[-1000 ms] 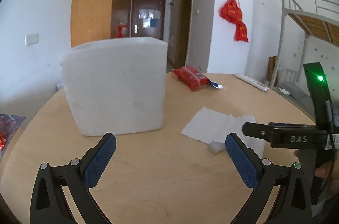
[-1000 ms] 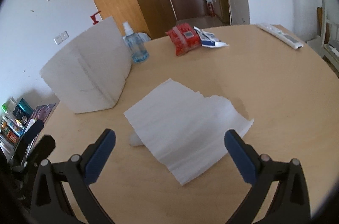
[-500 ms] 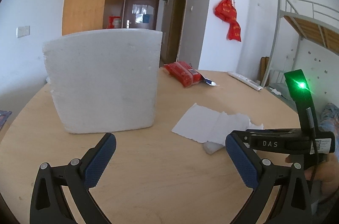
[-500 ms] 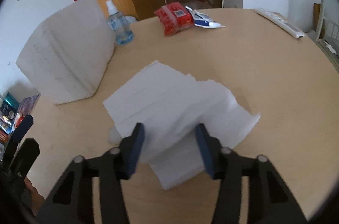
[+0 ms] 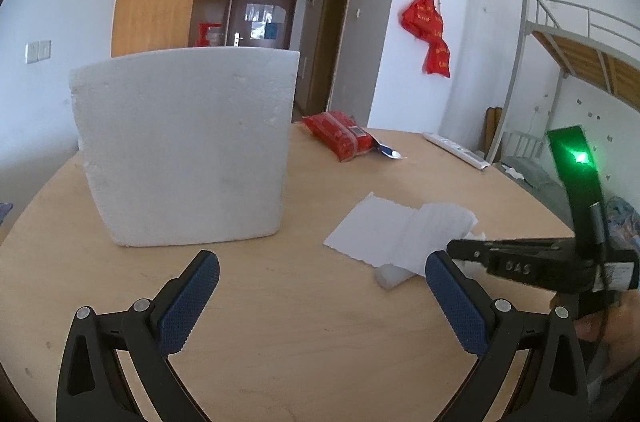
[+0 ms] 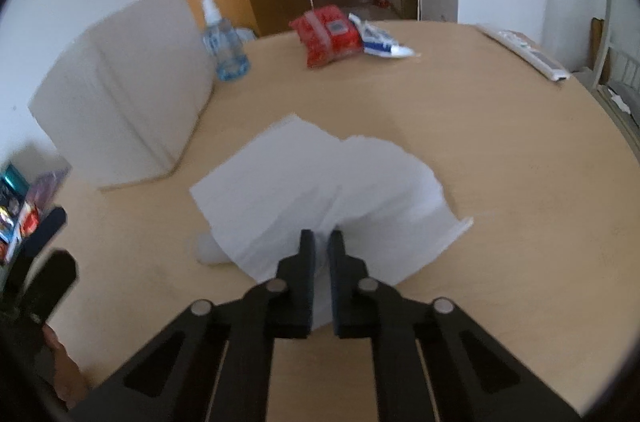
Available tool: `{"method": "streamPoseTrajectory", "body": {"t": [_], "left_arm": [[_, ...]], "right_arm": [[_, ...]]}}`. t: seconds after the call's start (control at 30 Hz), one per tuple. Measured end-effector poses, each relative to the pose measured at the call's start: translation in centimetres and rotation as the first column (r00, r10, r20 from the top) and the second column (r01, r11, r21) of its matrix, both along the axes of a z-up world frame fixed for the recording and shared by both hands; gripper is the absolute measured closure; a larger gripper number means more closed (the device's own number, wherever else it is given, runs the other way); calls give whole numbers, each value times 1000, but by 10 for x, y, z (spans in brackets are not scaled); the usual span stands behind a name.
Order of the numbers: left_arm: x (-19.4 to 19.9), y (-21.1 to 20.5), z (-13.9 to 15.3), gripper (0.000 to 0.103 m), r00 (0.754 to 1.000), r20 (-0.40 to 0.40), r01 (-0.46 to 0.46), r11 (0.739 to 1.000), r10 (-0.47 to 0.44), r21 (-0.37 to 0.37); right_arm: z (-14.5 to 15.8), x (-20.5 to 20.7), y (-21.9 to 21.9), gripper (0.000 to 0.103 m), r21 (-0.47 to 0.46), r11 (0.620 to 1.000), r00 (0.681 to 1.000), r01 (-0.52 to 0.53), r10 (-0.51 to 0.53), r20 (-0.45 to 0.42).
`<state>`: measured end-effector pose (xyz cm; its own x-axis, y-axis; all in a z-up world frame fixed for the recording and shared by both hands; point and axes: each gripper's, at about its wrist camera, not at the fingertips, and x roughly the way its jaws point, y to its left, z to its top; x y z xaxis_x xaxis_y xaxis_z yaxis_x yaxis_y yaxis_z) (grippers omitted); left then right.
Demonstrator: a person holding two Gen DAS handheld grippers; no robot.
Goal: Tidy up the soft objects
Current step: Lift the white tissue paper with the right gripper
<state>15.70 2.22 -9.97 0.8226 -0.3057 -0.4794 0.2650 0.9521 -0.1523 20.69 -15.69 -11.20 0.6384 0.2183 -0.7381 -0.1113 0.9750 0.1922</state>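
White foam sheet (image 6: 320, 182) lies flat on the round wooden table (image 6: 500, 162), near its middle, just right of the upright foam block (image 5: 184, 150). Near edge of the sheet is bunched up and pinched between the fingers of the right hand-held gripper (image 6: 322, 242): jaws clenched on it, only a sliver of sheet between the pads. That gripper angles down at the table from the near side. A small white foam scrap (image 5: 390, 272) pokes out from under the sheet's left edge.

Left hand-held gripper (image 5: 320, 298) hovers low over bare table in front of the block, jaws wide apart, nothing between them, touching nothing. The person's right hand (image 5: 608, 342) shows at the edge of the left wrist view, wrapped on the gripper handle.

Count: one sheet, one scrap, one block, one spray bottle (image 6: 224, 46) behind the block, one red packet (image 6: 326, 36) with one blue-white wrapper (image 6: 380, 44) beside it, one white remote (image 6: 528, 56) at the far right edge.
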Motion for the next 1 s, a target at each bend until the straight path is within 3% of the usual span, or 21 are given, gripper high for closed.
{"method": "streamPoseTrajectory", "body": {"t": [0.43, 0.8, 1.0], "left_arm": [[-5, -11, 11, 0, 999, 27, 27, 999, -28, 19], [5, -62, 14, 0, 980, -14, 199, 978, -198, 65], [23, -89, 9, 0, 951, -51, 308, 946, -304, 107]], "right_arm": [[50, -21, -20, 97, 74, 997, 991, -2, -8, 132], [81, -49, -58, 97, 109, 992, 971, 59, -82, 222], [85, -60, -78, 97, 127, 988, 962, 86, -115, 246]]}}
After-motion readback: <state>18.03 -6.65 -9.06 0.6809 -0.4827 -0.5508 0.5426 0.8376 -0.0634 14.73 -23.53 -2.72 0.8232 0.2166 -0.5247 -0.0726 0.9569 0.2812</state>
